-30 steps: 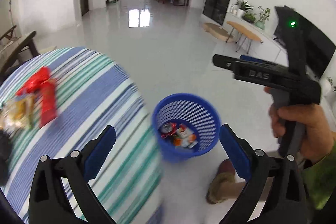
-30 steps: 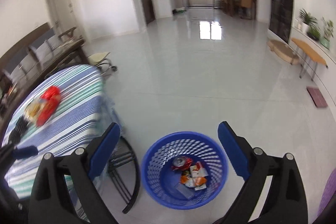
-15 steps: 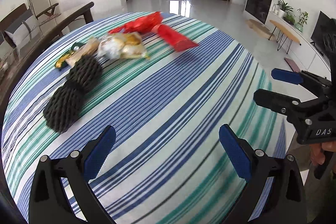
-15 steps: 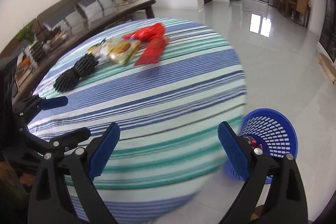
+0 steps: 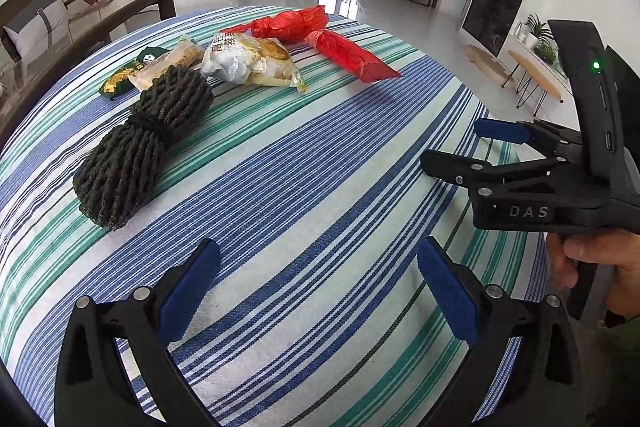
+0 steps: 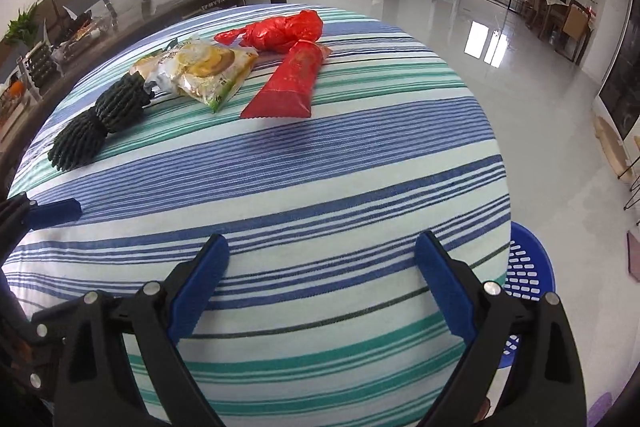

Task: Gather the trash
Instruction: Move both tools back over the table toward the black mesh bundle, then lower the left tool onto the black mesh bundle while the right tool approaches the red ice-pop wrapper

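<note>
1. Two hand-held grippers sit at the bottom of their frames. The left hand-held gripper (image 5: 316,291) is spread wide with nothing between its blue pads, and so is the right hand-held gripper (image 6: 322,285). Both hover over bare striped tabletop (image 6: 320,187).
2. Lower right of the right wrist view: the blue basket (image 6: 528,279) stands on the floor just beside the tabletop's edge. Its inside is hidden from here, so I can't say what it holds.
3. Mid-frame, trash lies waiting: a black netted bundle (image 5: 140,151) left of centre, apart from both grippers.
4. Further up, a yellow snack bag (image 6: 204,71) and a long red wrapper (image 6: 292,83) lie side by side.
5. Farthest, a crumpled red plastic bag (image 6: 280,31) touches the wrapper's far end, with a green packet (image 5: 128,75) at upper left of the left view.
6. My read: plenty left, five pieces yet to collect, none in a grip.
</note>
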The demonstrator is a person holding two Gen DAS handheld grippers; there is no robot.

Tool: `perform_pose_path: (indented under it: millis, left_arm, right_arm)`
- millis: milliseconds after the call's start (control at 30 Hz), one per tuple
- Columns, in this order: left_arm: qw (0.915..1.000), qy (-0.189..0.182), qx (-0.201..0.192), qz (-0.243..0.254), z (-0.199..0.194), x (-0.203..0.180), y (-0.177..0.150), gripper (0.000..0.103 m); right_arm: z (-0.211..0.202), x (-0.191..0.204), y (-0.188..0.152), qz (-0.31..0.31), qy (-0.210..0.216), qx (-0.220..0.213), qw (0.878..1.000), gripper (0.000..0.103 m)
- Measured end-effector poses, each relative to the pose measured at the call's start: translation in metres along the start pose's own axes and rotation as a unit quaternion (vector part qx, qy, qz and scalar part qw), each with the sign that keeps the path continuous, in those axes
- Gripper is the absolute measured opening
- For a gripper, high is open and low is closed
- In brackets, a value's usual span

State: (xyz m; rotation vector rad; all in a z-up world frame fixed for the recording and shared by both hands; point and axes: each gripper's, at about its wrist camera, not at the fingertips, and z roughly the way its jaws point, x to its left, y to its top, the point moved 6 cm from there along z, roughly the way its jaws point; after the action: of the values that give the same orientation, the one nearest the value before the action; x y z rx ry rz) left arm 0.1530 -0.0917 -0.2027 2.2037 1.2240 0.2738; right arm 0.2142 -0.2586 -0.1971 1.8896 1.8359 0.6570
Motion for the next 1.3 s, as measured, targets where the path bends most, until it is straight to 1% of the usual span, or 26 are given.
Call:
perform_pose_path:
  millis: [267, 467, 1100, 1167, 1200, 1300]
  left_arm:
    - [0.9997, 0.019, 0.007, 0.013, 0.003, -0.004, -0.001, 0.098]
    - [0.9986, 0.041, 0.015, 0.03, 0.007, -0.007, -0.002, 0.098]
    - [0.9987, 0.04, 0.015, 0.029, 0.006, -0.006, -0.003, 0.098]
    - [0.999, 0.033, 0.014, 0.025, 0.005, -0.005, -0.002, 0.098]
    - [0.9994, 0.022, 0.014, 0.022, 0.003, -0.004, -0.003, 0.098]
    - [0.999, -0.03, 0.024, 0.02, -0.014, 0.002, -0.007, 0.098]
  right_arm:
    - [0.002, 0.0, 0.003, 0.0, 0.003, -0.009, 1.0, 0.093]
    - [0.002, 0.001, 0.004, 0.001, 0.002, -0.013, 1.0, 0.094]
    - [0.004, 0.002, 0.006, -0.001, 0.001, -0.014, 1.0, 0.094]
    - [0.004, 0.002, 0.006, -0.001, 0.001, -0.014, 1.0, 0.094]
    - [0.004, 0.002, 0.005, -0.001, 0.001, -0.014, 1.0, 0.094]
    - [0.004, 0.002, 0.006, -0.001, 0.001, -0.014, 1.0, 0.094]
